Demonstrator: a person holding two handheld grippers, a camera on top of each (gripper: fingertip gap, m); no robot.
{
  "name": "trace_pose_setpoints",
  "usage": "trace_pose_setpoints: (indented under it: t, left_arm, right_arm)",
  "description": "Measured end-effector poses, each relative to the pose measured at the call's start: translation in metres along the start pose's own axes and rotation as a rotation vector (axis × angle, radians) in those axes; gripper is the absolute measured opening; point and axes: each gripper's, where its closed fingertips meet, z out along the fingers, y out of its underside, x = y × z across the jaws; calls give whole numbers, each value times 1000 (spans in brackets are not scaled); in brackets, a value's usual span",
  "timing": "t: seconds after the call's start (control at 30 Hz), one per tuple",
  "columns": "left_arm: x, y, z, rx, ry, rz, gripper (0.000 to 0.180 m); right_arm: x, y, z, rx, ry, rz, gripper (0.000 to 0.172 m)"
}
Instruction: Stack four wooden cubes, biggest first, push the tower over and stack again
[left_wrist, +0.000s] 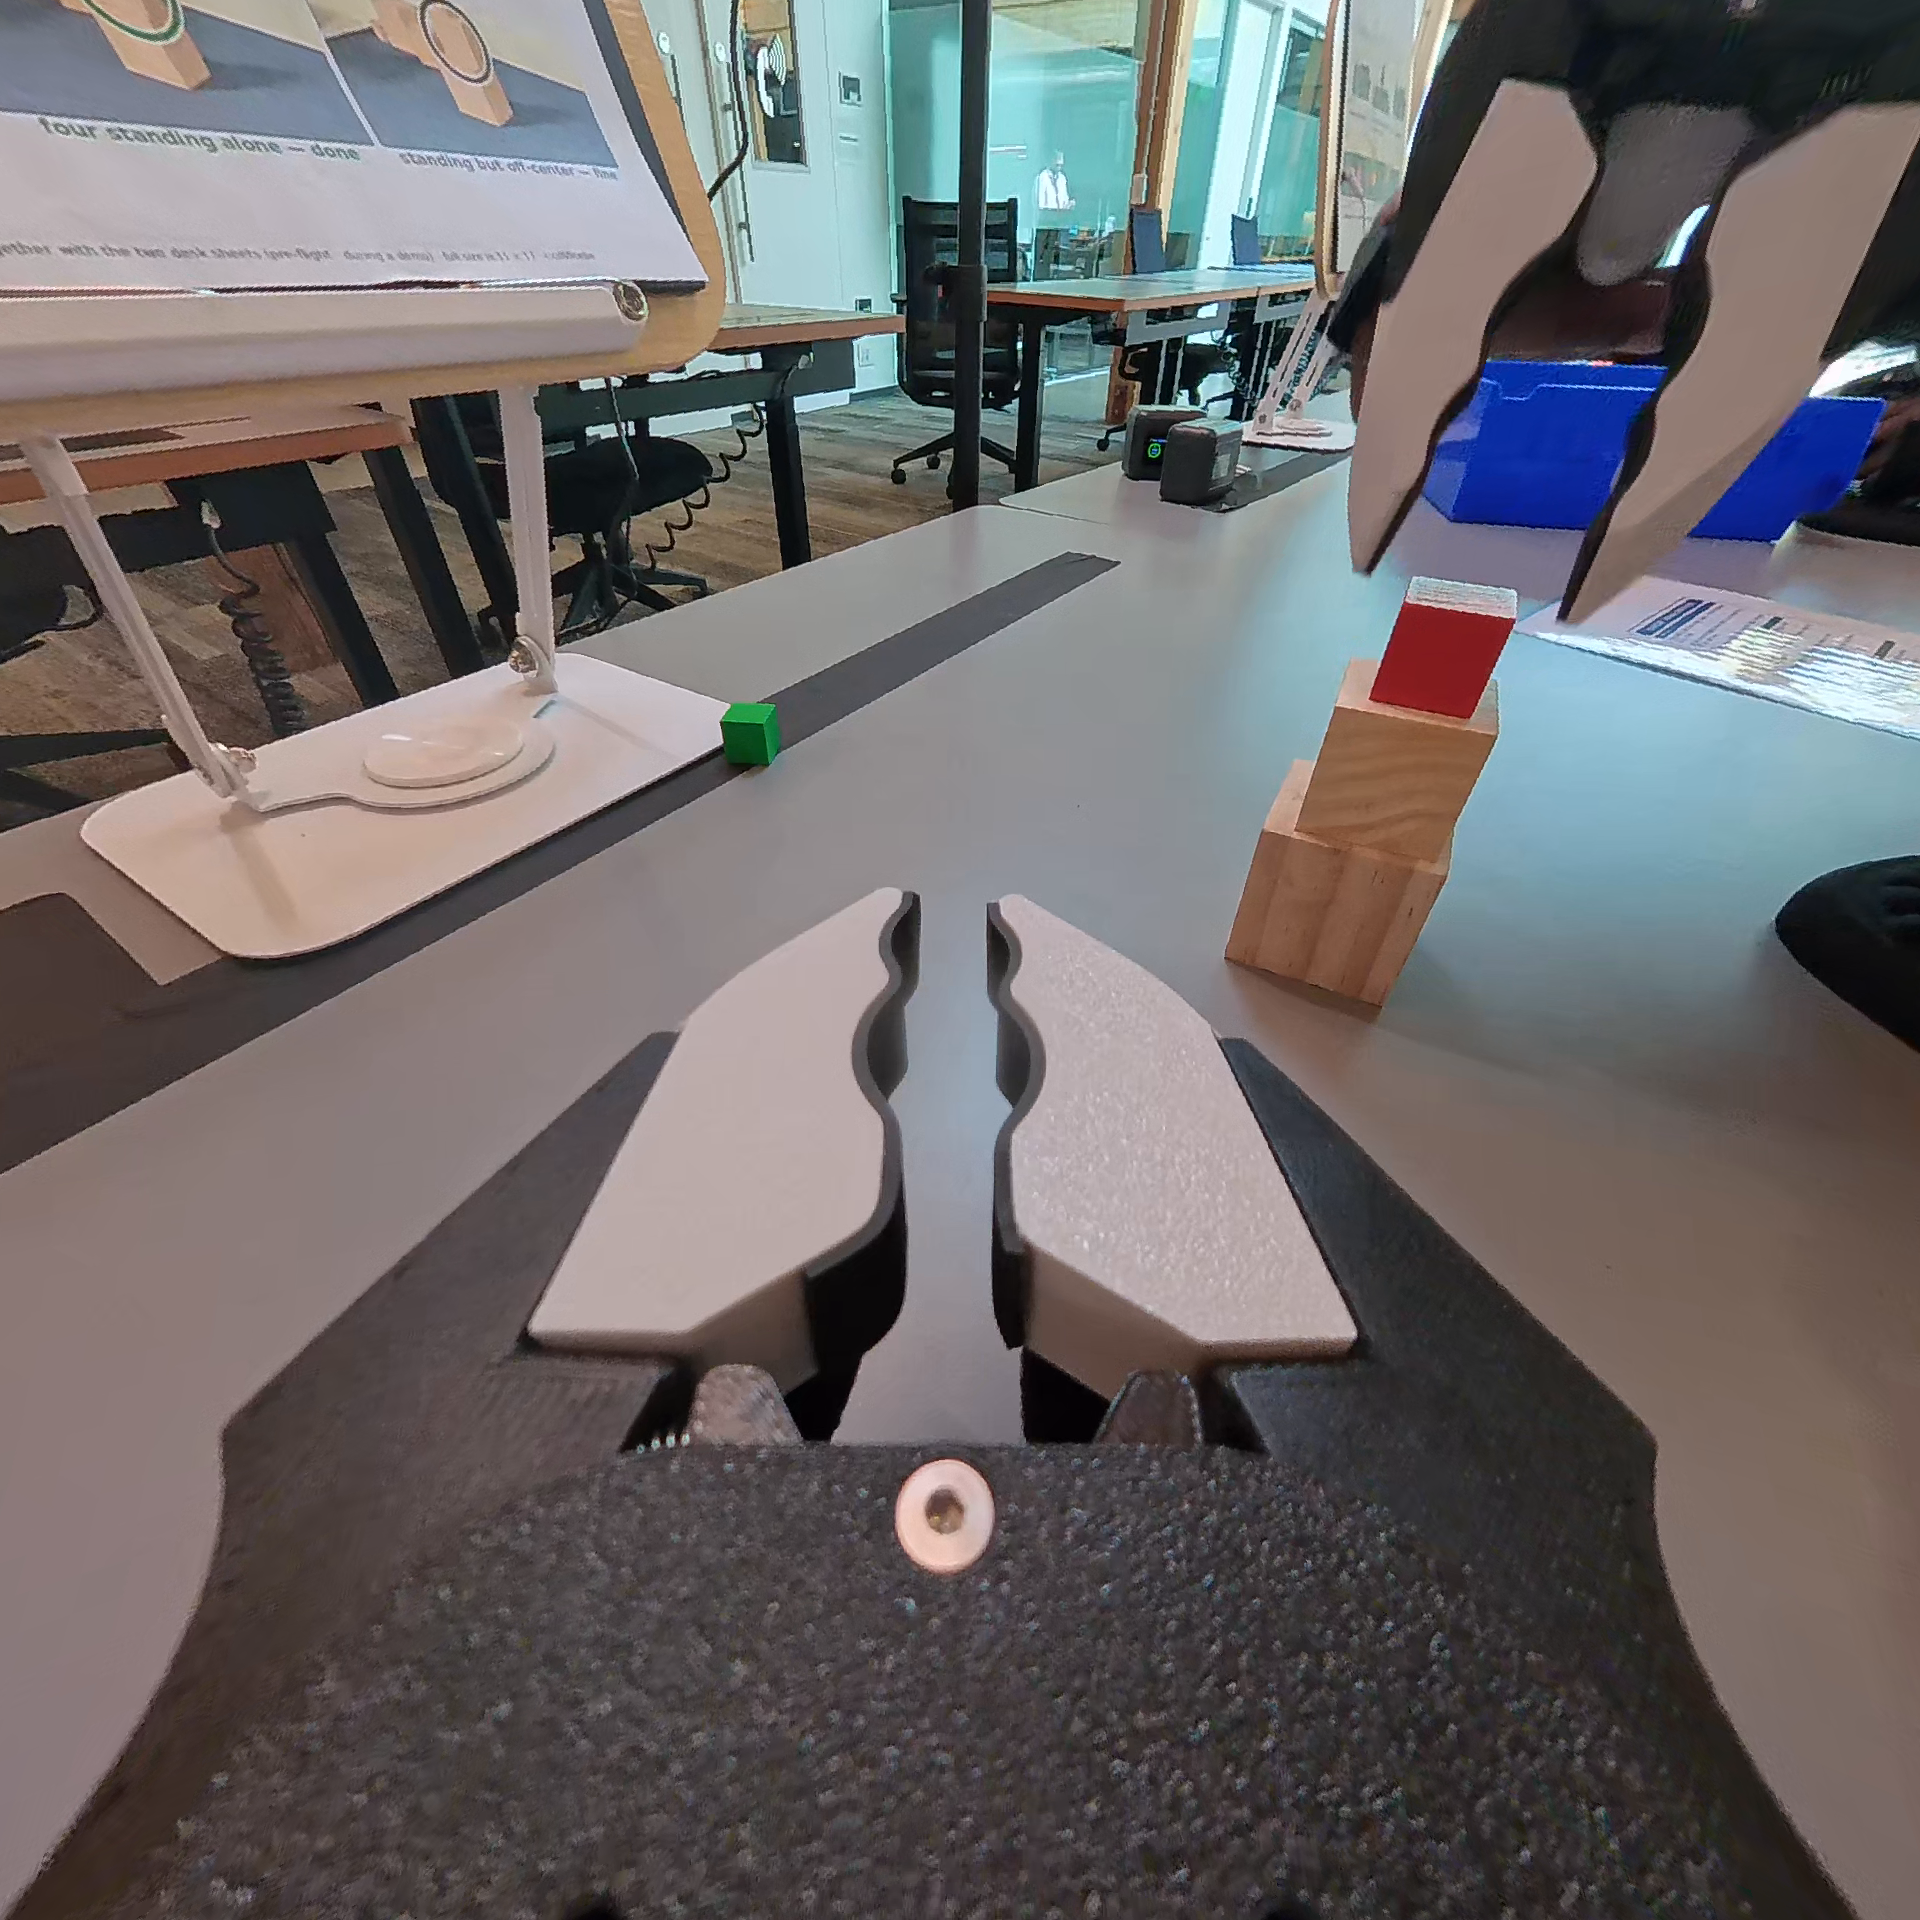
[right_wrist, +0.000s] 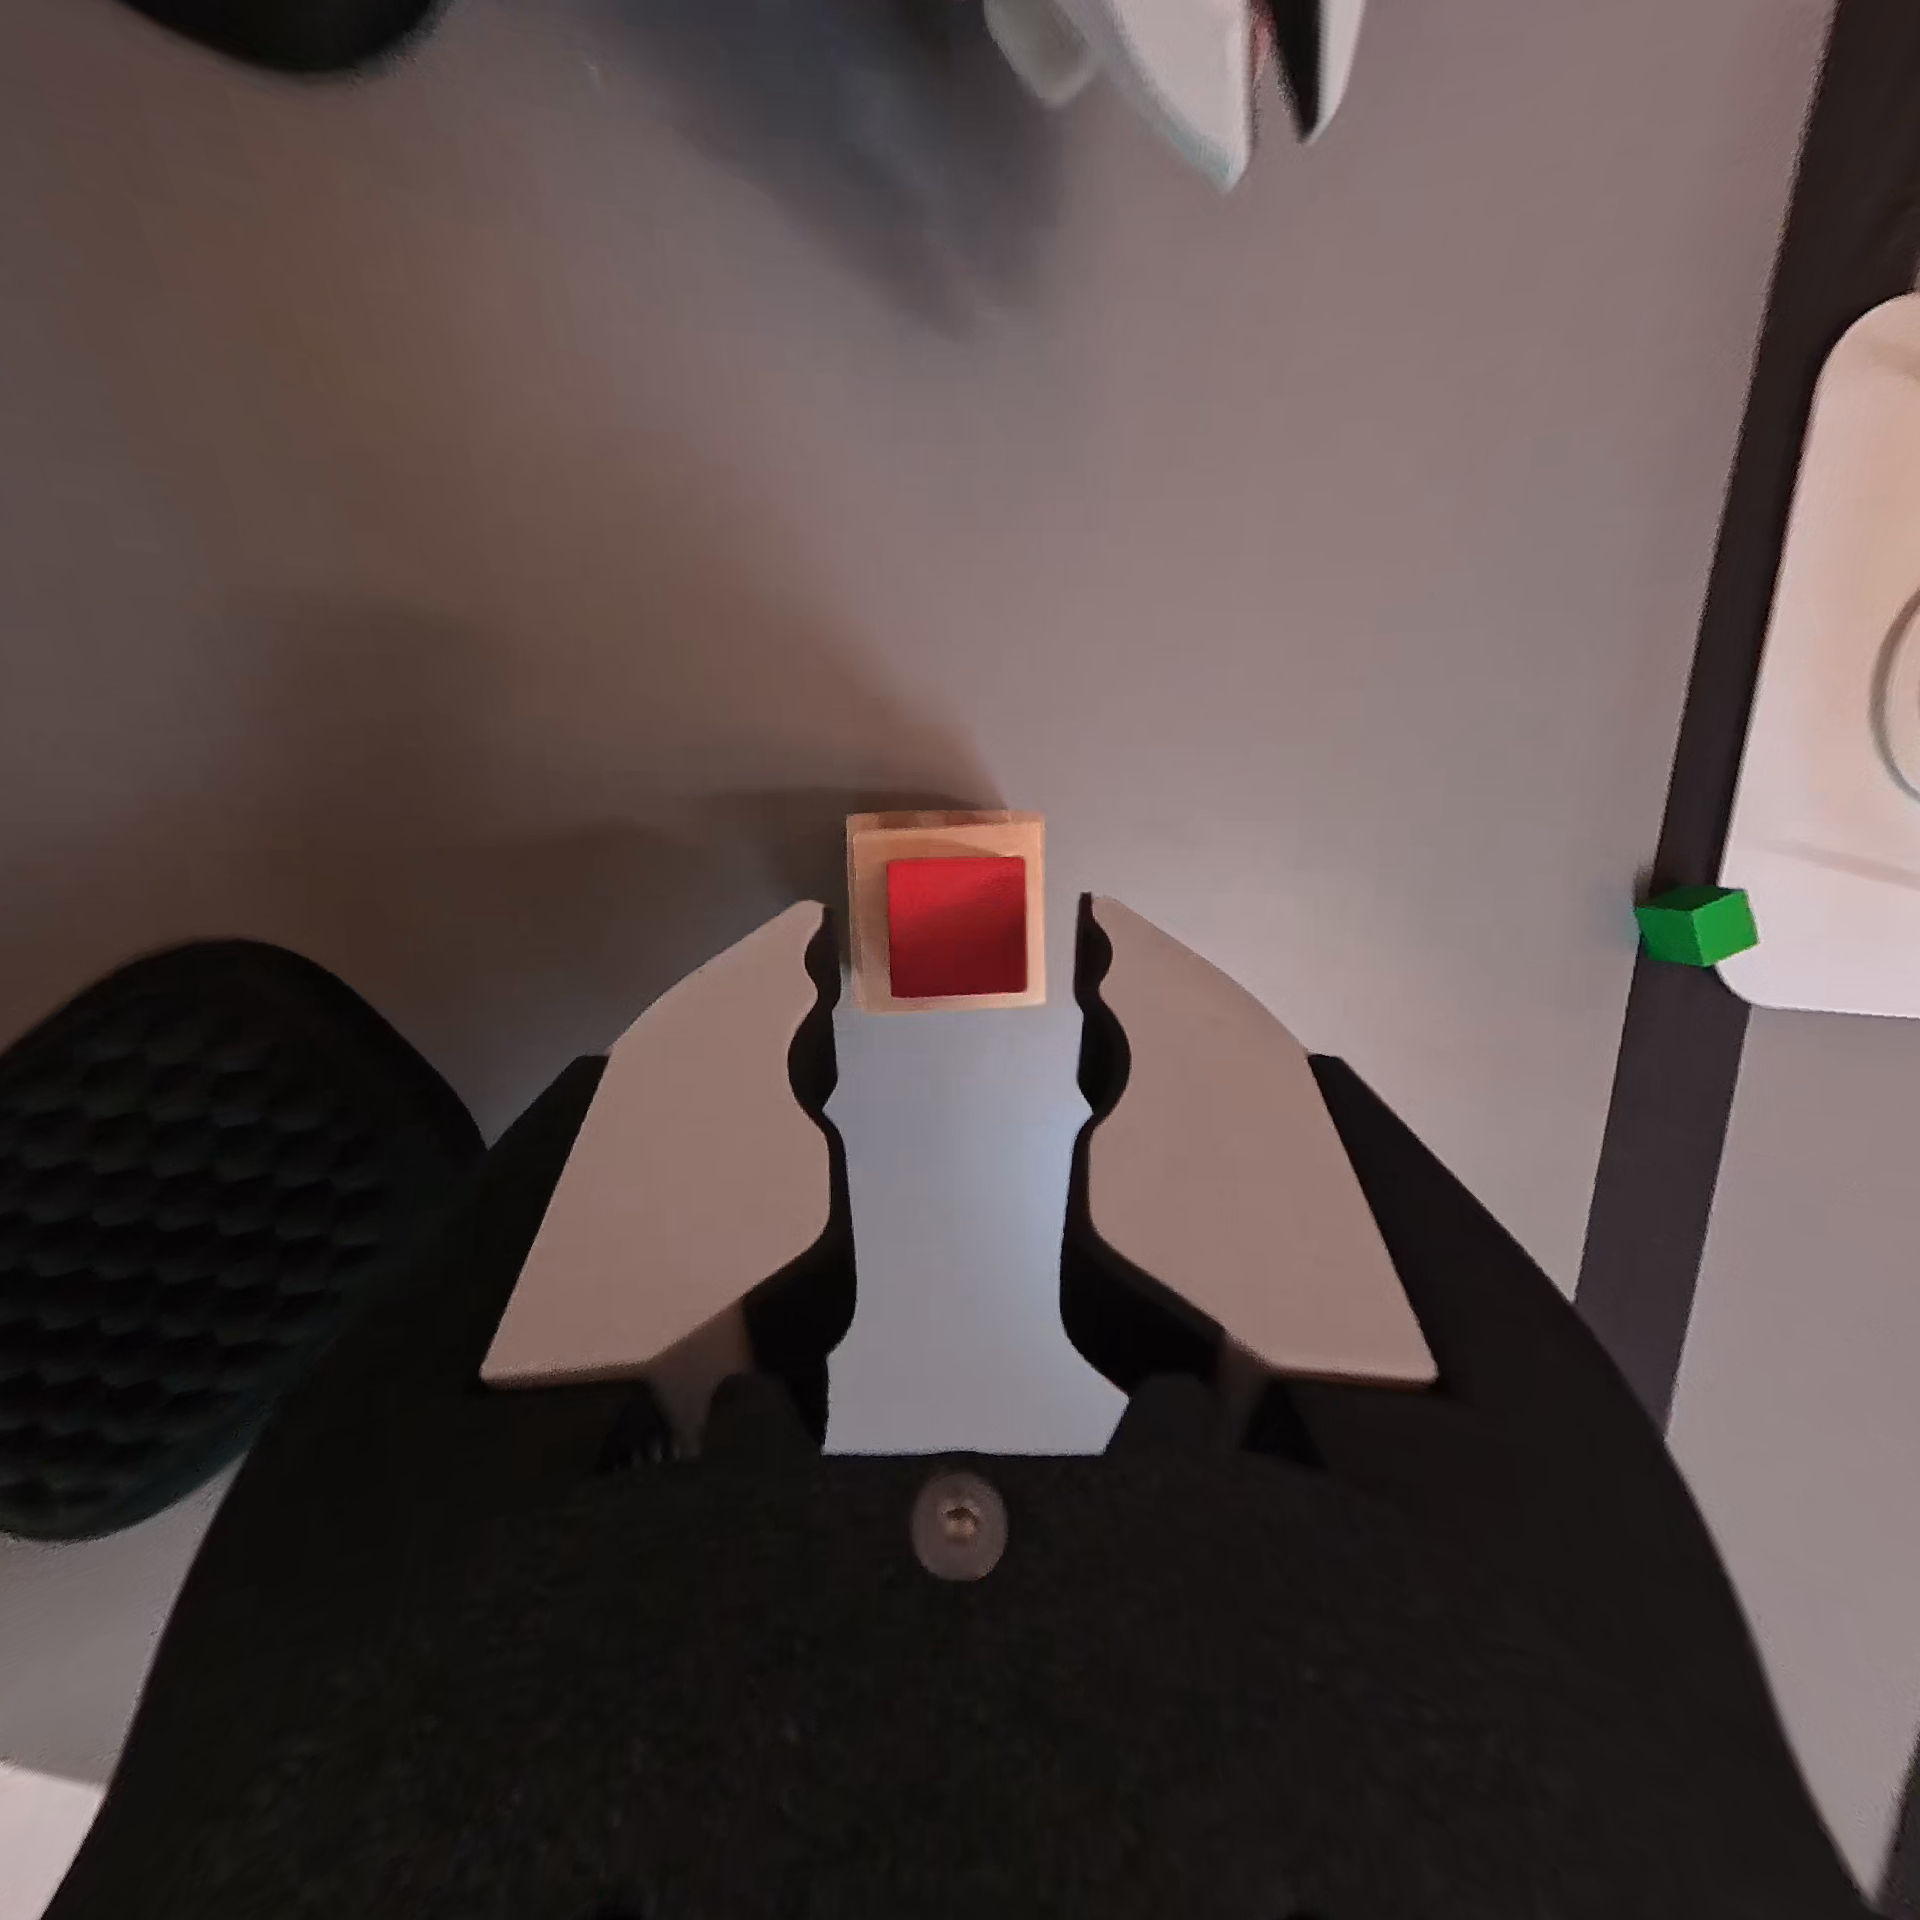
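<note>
So, quick count first: four blocks total. Three of them make a stack on the grey table (left_wrist: 1039, 790), a big wooden block (left_wrist: 1335, 914) at the bottom, a smaller wooden block (left_wrist: 1397, 764) sitting a bit twisted on top of it, and a red block (left_wrist: 1439, 655) up top. The fourth is a little green cube (left_wrist: 750, 734), off on its own on the dark strip (left_wrist: 935, 634) running across the table, right beside the corner of the white stand base (left_wrist: 343, 821). One stand, holding one printed sheet (left_wrist: 312, 135). Behind the stack there's one blue bin (left_wrist: 1558, 457) and one paper (left_wrist: 1766, 639) lying flat.

Two grippers. The right gripper (left_wrist: 1465, 587) hangs straight above the stack, fingers pointing down, jaws spread wider than the red block with nothing in them. From its own camera you look right down onto the red top, and the fingertips (right_wrist: 805, 935) clear it on both sides, not touching.

The left gripper (left_wrist: 953, 914) is low over the table, pointing roughly level across it, well to the side of the stack. Its jaws stand a narrow slot apart and nothing's between them, just bare tabletop.
</note>
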Motion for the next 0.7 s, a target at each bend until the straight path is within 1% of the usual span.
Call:
trace_pose_setpoints:
  t: [0.03,0.13,0.2,0.3,0.4,0.5,0.63,0.67,0.7]
  left_arm:
    - [0,0,0,0,0,0,12]
    - [-1,0,0,0,-1,-1,12]
    - [-1,1,1,-1,-2,-3,12]
    - [-2,0,1,3,-4,-3,12]
    - [-1,-2,0,15,0,-8,12]
    - [-1,-4,-1,26,4,-14,12]
    - [-1,-4,-1,23,8,-14,11]
    - [-1,-4,-1,22,10,-15,11]
    - [-1,-4,-1,22,12,-15,11]
  right_arm:
    - [5,-4,-7,50,9,22,44]
    - [43,-5,-22,175,109,123,44]
    - [81,7,-21,215,227,237,44]
    - [137,34,-4,250,412,428,46]
    - [179,55,26,304,524,589,46]
    - [207,66,61,300,577,663,50]
    - [233,66,95,245,566,717,53]
    - [239,66,99,231,567,730,51]
    - [244,66,103,212,559,742,38]
